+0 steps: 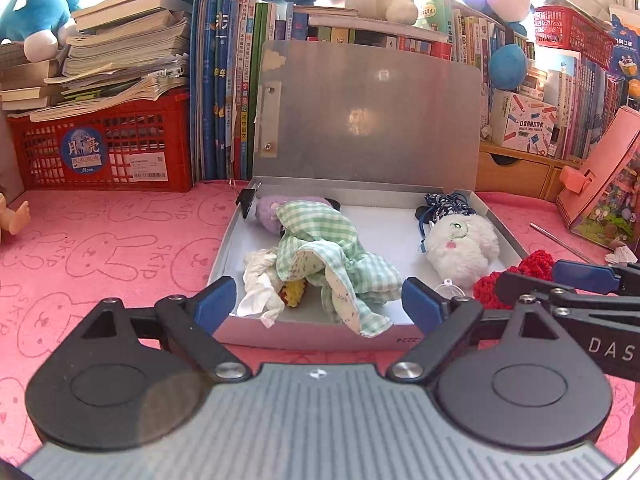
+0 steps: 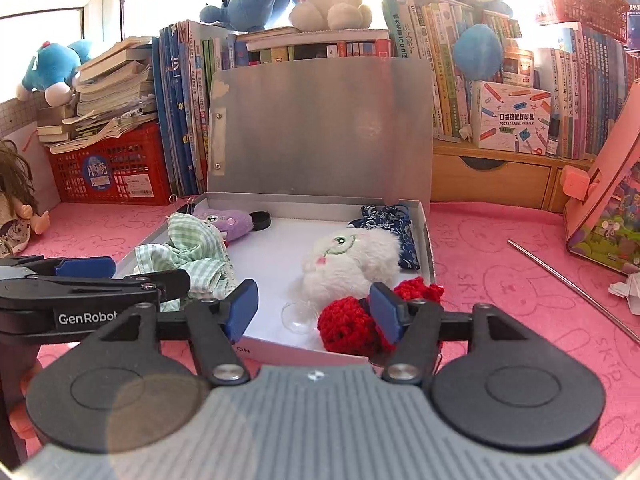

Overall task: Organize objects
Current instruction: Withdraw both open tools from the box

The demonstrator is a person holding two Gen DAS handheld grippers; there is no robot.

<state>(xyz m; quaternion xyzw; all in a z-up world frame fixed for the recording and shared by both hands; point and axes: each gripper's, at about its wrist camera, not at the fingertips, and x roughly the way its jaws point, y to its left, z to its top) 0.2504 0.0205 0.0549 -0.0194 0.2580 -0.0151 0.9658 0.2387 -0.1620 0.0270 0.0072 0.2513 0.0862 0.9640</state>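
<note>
A pink bunny-print cloth (image 1: 100, 240) covers the whole surface. Its far edge is lined with upright books (image 2: 460, 80), and several plush toys sit on top of them before a bright window. One red crate (image 1: 104, 148) stacked with papers stands at the far left corner, and one wooden drawer unit (image 2: 492, 178) at the far right. A pink picture box (image 2: 608, 200) leans at the right edge, with one metal rod (image 2: 572, 280) lying beside it.

One shallow silver box (image 1: 228, 248) sits mid-surface, lid raised. Inside are one green checked cloth (image 1: 320, 240) along its left wall, one white fluffy plush (image 2: 352, 260) toward the right, one purple plush (image 2: 224, 220) at the far left corner, and one blue patterned pouch (image 2: 388, 228) at the far right corner. One red crocheted piece (image 2: 344, 324) rests on the near right corner, touching the rim.

The left gripper (image 1: 318, 300) hangs spread over the box's near edge, holding nothing. The right gripper (image 2: 314, 312) is also spread, its fingers either side of the crocheted piece without closing on it.
</note>
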